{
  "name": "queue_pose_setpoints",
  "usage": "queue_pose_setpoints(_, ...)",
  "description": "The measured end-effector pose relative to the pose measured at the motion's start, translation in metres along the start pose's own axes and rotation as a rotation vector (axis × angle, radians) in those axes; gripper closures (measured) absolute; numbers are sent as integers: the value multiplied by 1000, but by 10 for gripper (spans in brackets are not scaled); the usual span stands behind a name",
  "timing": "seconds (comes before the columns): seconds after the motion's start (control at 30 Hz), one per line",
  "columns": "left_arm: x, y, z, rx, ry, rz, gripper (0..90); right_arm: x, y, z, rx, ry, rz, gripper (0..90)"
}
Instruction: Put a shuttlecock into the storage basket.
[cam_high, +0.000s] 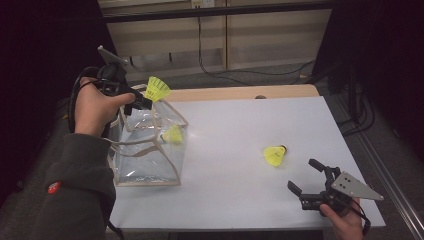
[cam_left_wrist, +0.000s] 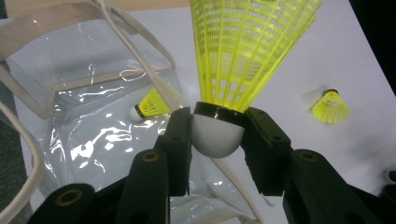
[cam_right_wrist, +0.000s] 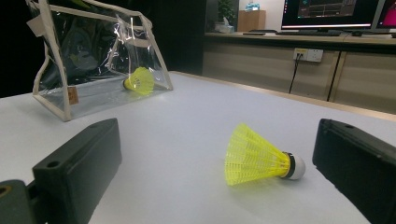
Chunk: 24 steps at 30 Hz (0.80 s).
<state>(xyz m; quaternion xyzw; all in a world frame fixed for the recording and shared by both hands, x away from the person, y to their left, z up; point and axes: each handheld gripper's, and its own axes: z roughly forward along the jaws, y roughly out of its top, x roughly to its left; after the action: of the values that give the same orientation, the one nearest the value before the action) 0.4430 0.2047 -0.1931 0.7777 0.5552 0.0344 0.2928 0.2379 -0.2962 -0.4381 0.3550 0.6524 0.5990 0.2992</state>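
Left gripper (cam_left_wrist: 215, 135) jaws clamp white cork of yellow mesh-skirted shuttlecock (cam_left_wrist: 243, 51), black band at neck, above clear bag (cam_high: 147, 145); right gripper (cam_high: 309, 176) jaws open, nothing between

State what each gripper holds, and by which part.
Left gripper: a yellow shuttlecock, gripped by its white cork head. Right gripper: nothing, open.

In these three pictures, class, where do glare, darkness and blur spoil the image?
High view: dark surroundings, glare on the clear plastic bag with beige trim. Left gripper view: white glints on the bag; the held yellow plastic shuttlecock looms large. Right gripper view: the near black jaws blur; the lying yellow shuttlecock stays sharp.
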Motion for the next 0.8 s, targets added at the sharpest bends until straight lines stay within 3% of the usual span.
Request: queue_pose_setpoints(0.8,18,-4,3,-46,63,-76,635,0,0,0,2,-1,0,10)
